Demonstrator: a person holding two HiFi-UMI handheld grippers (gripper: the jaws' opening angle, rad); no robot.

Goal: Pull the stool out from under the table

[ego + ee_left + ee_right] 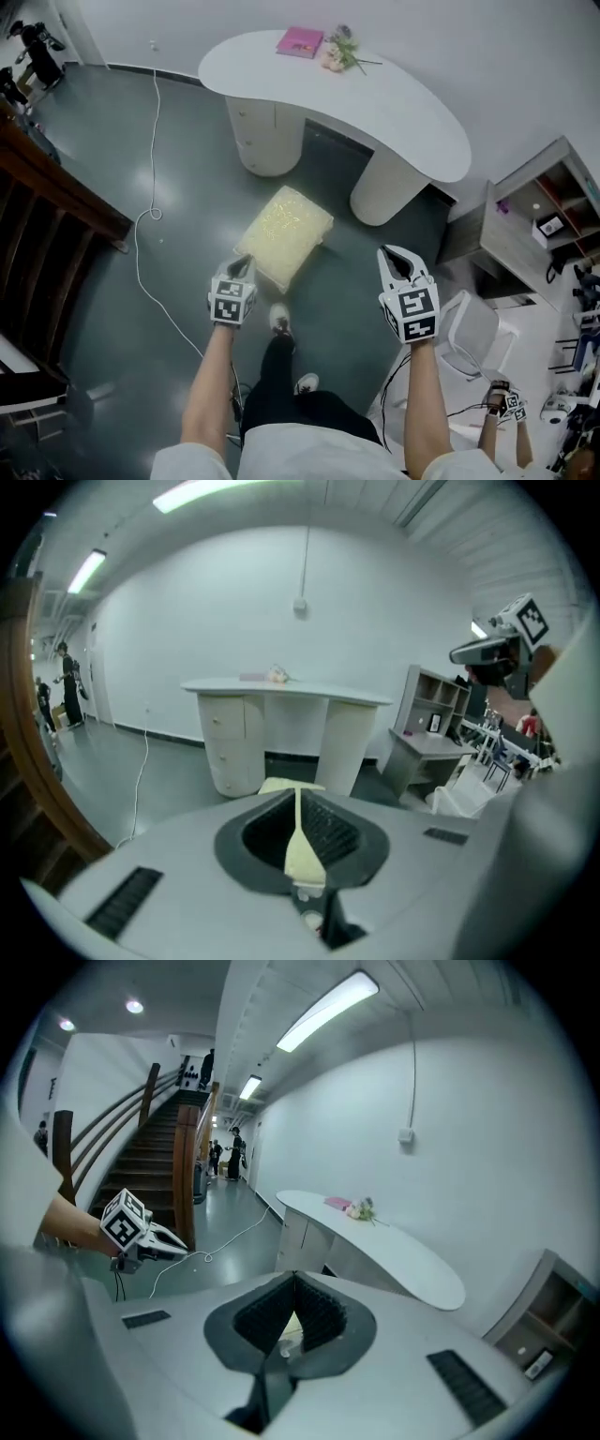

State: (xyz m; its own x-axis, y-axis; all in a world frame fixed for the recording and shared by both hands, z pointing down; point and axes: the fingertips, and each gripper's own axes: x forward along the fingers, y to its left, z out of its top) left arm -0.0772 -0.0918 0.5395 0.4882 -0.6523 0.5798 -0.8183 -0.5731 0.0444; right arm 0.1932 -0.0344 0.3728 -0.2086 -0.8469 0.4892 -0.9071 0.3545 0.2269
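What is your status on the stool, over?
Left gripper jaws shut, at near corner of stool. Right gripper jaws shut, empty. Stool out in front of table. Nothing blocks it; cable lies clear at left.

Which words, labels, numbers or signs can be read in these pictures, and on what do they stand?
None is readable.
The pink book on the white table: print, if any, too small.
The left gripper and right gripper: square patterns only, no letters.
The yellow stool: no label shows.
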